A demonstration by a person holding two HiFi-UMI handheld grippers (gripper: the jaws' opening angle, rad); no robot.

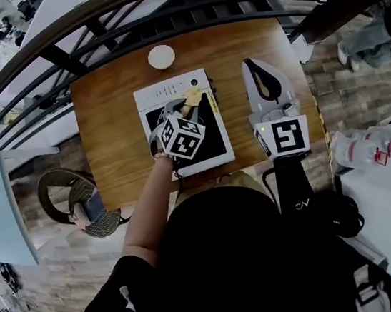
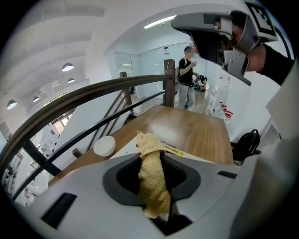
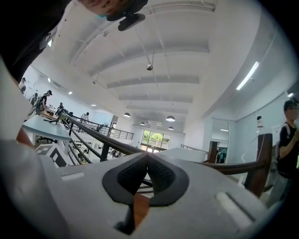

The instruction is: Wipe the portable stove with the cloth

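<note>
Table (image 1: 105, 128) of brown wood, hemmed along its far edge by a dark railing (image 1: 161, 16), carries the portable stove (image 1: 217, 145) at its middle, its flat top within easy reach. Left gripper (image 1: 187, 106) hangs over the stove's far right corner, jaws clamped on a yellow cloth (image 1: 192, 96) whose loose end pokes forward, apparently ready to drag across the top. Right gripper (image 1: 261, 70), jaws together on nothing, hovers over bare wood beside the stove's right edge, clear of the wiping path. A small white disc (image 1: 161, 57) sits near the far edge, apart from the stove.

The right gripper (image 3: 147, 158) has its jaws together, empty, aimed at a dark railing (image 3: 103, 138).
</note>
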